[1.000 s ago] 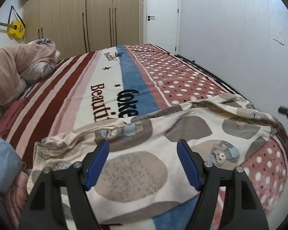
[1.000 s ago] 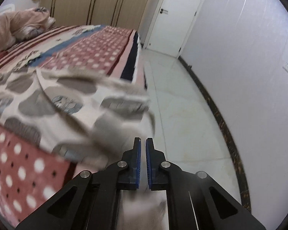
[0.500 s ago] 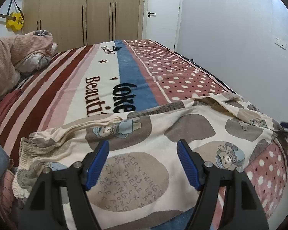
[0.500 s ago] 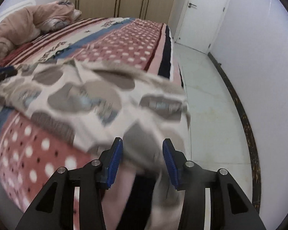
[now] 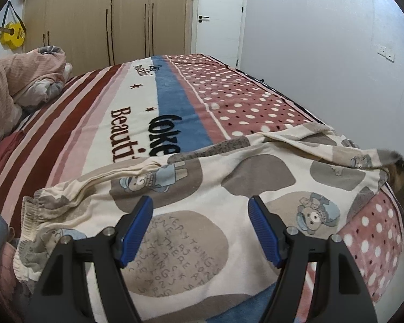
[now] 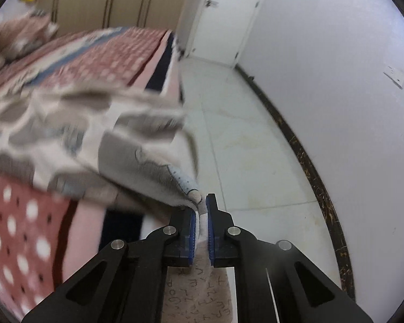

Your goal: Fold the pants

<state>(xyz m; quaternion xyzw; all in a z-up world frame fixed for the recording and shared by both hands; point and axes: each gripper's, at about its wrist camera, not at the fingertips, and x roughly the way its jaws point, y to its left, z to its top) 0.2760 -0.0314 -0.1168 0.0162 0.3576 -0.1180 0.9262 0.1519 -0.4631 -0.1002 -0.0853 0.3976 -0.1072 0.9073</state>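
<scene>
One pair of pants, two grippers, one bed

One patterned pair of pants (image 5: pixel 202 188) lies on one blanket-covered bed (image 5: pixel 153 102). Two grippers: the left gripper (image 5: pixel 200 227) and the right gripper (image 6: pixel 201 224). Also visible are one yellow guitar (image 5: pixel 12 33), one white door (image 5: pixel 219 16), one wall socket (image 5: pixel 386 53) and one bundled quilt (image 5: pixel 18 78).

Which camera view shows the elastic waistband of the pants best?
The left wrist view: the gathered waistband lies sharp on the bed at the left of the pants. The right wrist view shows only the blurred leg end of the pants, no waistband.
</scene>
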